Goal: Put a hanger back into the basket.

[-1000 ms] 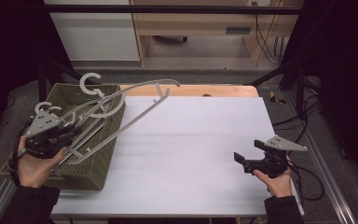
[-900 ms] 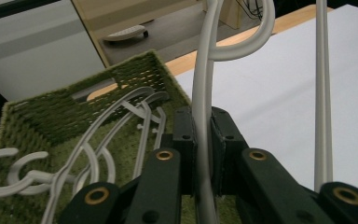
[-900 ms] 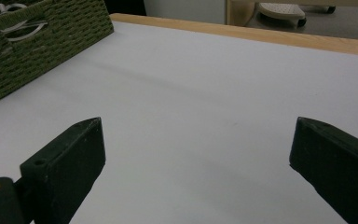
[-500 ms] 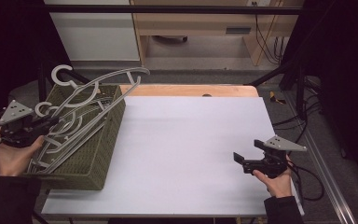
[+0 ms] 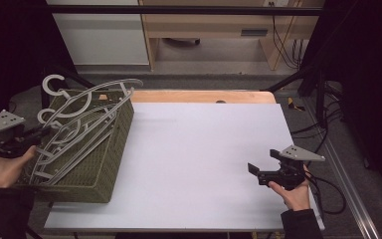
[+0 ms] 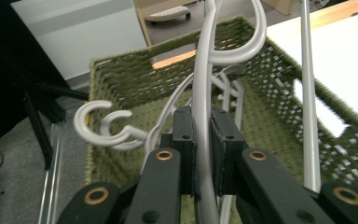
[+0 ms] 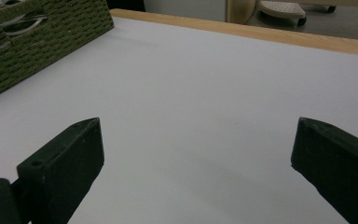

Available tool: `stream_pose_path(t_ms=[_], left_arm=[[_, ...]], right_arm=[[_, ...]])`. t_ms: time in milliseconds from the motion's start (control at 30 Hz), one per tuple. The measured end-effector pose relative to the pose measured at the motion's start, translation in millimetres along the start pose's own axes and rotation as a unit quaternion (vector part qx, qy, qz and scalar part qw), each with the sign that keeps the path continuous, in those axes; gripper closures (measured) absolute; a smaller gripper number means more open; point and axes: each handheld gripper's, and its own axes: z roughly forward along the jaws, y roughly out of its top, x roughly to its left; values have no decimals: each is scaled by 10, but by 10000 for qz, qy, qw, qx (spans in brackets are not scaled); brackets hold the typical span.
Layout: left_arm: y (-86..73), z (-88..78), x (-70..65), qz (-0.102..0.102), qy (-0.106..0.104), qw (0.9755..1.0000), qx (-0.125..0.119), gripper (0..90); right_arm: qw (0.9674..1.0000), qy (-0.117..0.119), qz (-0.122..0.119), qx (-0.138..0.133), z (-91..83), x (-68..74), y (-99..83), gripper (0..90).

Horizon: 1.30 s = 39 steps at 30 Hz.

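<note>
The counter (image 5: 204,159) is a broad, matte white slab with a wooden strip along its far edge. At the counter's left side sits the basket (image 5: 104,164), a deep rectangular bin of coarse olive weave with cut-out handles, hanging partly over the counter's left edge. A second ago the grey hanger (image 5: 87,107) stretched from the basket out over the white surface; now it has swung back and lies across the basket's top, its curved shoulders over the far rim and its hook (image 5: 49,84) poking past the far-left corner. That suggests the hanger is being brought into the basket to join the others (image 5: 62,149) piled there, all smooth, pale grey plastic with rounded bars and open hooks. The left gripper (image 6: 200,154), at the basket's left wall, is clamped narrow on the hanger's slim bar, black pads pressing both sides. The right gripper (image 5: 256,172), well right of the basket, rests low over bare counter with its jaws spread wide, holding nothing.
</note>
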Motion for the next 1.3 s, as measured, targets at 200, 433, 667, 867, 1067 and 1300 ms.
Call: stream_pose_path(t_ms=[200,433,667,867,1067,1300], left_arm=[[-109,13,140,-49,85,9999,80,817],[-207,22,274,-107,193,9996,188,817],[-305,22,368,-133,263,9993,237,817],[-383,49,359,10,278,9990,364,817],[-394,133,257,96,202,9990,375,817],[-393,255,153,266,237,9982,486,816]], right_arm=[[10000,20,-17,10,4,-4,-1,28],[10000,7,-14,37,17,3,-5,28],[10000,17,-54,78,28,3,-11,28],[9999,18,-53,106,39,7,-15,28],[9999,16,-63,110,43,8,-16,28],[9999,22,-52,113,39,8,-17,28]])
